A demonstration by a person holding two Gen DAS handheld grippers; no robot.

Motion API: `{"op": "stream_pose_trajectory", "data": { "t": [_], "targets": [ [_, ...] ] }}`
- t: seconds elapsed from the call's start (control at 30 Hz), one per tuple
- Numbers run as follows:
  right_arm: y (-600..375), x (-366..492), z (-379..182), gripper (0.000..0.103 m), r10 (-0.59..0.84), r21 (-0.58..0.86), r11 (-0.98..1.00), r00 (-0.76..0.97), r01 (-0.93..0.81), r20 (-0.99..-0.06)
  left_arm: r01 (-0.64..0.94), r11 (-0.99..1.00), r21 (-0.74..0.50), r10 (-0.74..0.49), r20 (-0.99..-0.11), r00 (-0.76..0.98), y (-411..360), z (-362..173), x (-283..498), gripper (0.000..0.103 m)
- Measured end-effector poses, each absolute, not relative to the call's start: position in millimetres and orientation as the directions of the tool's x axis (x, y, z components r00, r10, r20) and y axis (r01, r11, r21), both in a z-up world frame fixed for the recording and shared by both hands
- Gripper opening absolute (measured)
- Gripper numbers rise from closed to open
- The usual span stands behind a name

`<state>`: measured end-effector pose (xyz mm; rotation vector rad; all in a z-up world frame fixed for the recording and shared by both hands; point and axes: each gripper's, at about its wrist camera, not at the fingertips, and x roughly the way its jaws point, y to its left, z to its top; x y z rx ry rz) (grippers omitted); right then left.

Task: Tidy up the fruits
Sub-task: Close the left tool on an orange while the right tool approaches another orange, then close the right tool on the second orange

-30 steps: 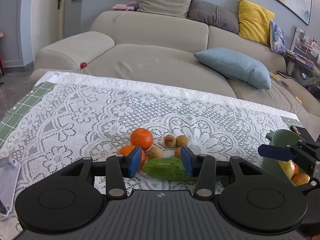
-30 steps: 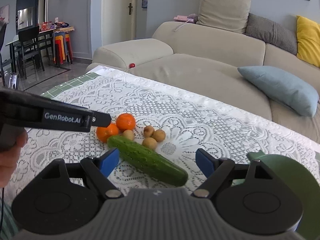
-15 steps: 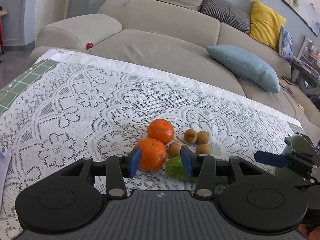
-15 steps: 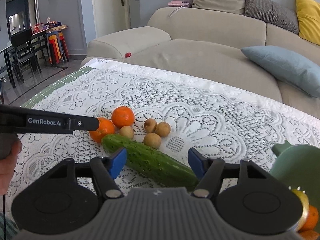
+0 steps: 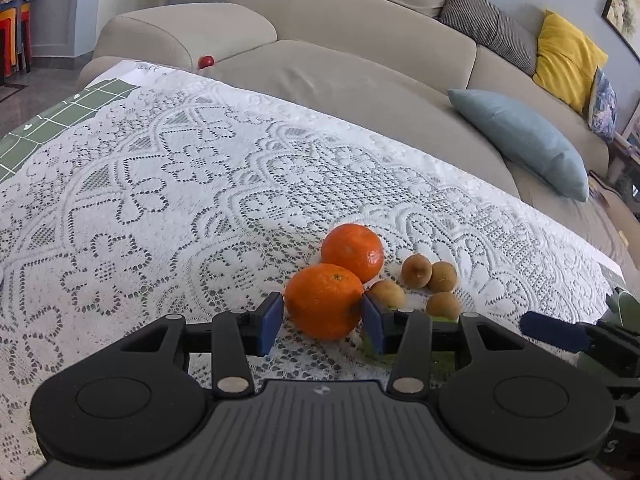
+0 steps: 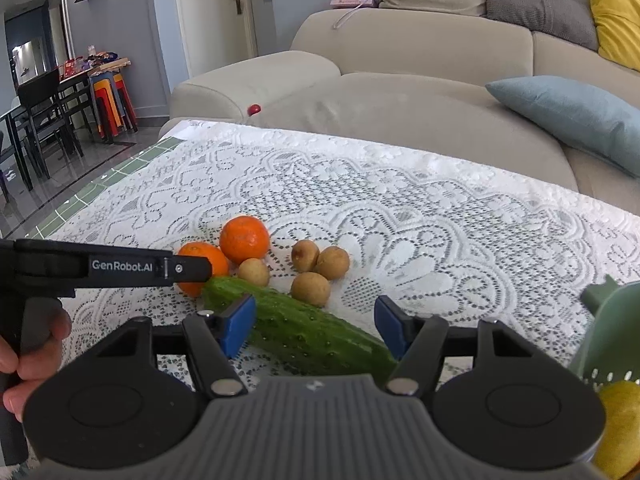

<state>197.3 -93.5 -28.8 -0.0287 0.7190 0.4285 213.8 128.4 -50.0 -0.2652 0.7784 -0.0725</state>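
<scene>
The left gripper (image 5: 323, 317) has a near orange (image 5: 324, 300) between its blue pads; whether they press it I cannot tell. The right gripper (image 6: 316, 327) straddles the cucumber (image 6: 304, 328) – its far pad is clear, its rear end hidden. On the lace cloth (image 5: 160, 200), the green bowl (image 6: 612, 328) is cut off.

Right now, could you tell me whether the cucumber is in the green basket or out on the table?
Out. The cucumber lies flat on the lace tablecloth, between the right gripper's open jaws; the green basket stands apart.
</scene>
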Motion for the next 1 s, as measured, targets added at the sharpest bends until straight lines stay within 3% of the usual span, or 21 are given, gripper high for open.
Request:
{"op": "stream_pose_trajectory", "data": {
  "t": [0.47, 0.77, 1.0],
  "targets": [
    [-65.3, 220.0, -32.6, 0.064, 0.395, 0.09, 0.887, 0.641, -0.454, -0.658, -0.01, 0.939, -0.345, -0.236, -0.663, 0.711, 135.5, -57.2, 227.2, 0.05],
    [-57.7, 225.2, -28.5, 0.064, 0.404, 0.057, 0.868, 0.637, -0.493, -0.657, -0.047, 0.951, -0.305, -0.168, -0.639, 0.751, 143.9, -41.8, 213.2, 0.048],
    [-33.9, 234.5, -31.2, 0.059, 0.43, 0.011, 0.832, 0.633, -0.554, -0.644, -0.11, 0.952, -0.285, -0.116, -0.671, 0.732, 158.7, -43.5, 217.2, 0.048]
  ]
}}
